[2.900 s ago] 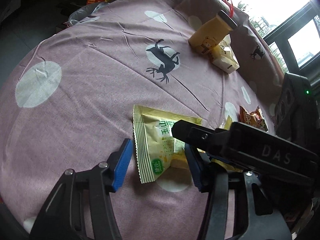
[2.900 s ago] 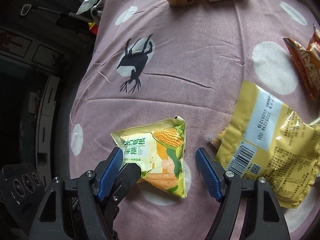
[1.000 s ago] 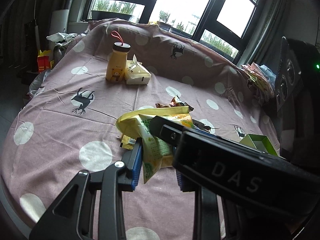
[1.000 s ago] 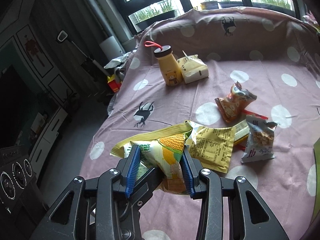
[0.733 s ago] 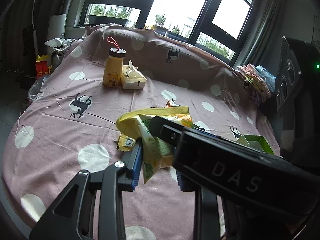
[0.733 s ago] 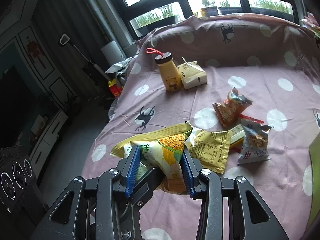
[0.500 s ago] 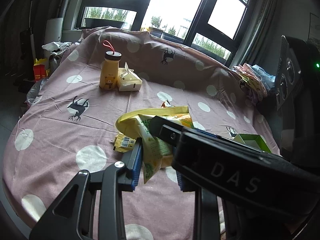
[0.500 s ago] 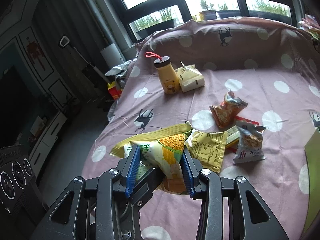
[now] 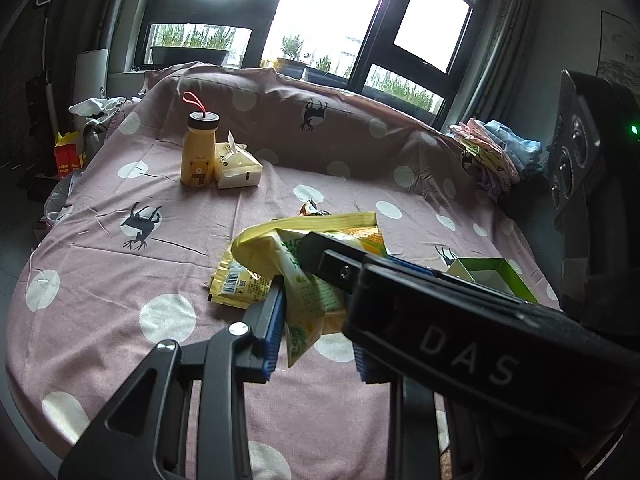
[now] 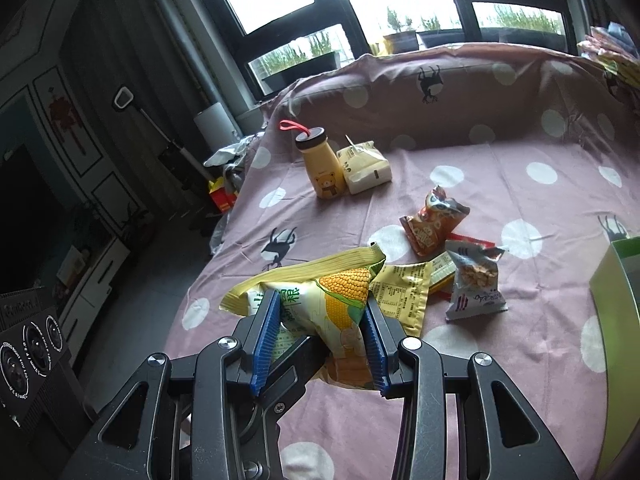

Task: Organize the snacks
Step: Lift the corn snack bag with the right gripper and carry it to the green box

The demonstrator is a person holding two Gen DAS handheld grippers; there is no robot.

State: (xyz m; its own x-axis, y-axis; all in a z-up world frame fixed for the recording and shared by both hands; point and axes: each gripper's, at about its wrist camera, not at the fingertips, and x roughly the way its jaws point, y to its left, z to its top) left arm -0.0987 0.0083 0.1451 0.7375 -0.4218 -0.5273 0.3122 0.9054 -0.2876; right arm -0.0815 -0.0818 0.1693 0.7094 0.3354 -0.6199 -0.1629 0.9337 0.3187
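Observation:
A yellow-green corn snack bag (image 10: 340,292) hangs above the pink dotted cloth, pinched from two sides. My right gripper (image 10: 320,320) is shut on its lower half, blue pads pressing both faces. My left gripper (image 9: 316,312) is shut on the same bag (image 9: 308,292) from the other side. The right gripper's black body crosses the left wrist view and hides part of the bag. On the cloth below lie a flat yellow packet (image 10: 404,296), an orange packet (image 10: 432,220) and a clear nut packet (image 10: 476,284).
A green open box (image 10: 616,280) stands at the right edge of the cloth, also seen in the left wrist view (image 9: 492,276). A yellow bear bottle (image 10: 322,168) and a tissue pack (image 10: 366,168) stand at the far side. Folded clothes (image 9: 492,148) lie at the far right.
Nearly three seconds ago the bag lay on the cloth between open jaws. Both grippers now grip it, and over the last second they rose slightly with it and drifted back from the cloth.

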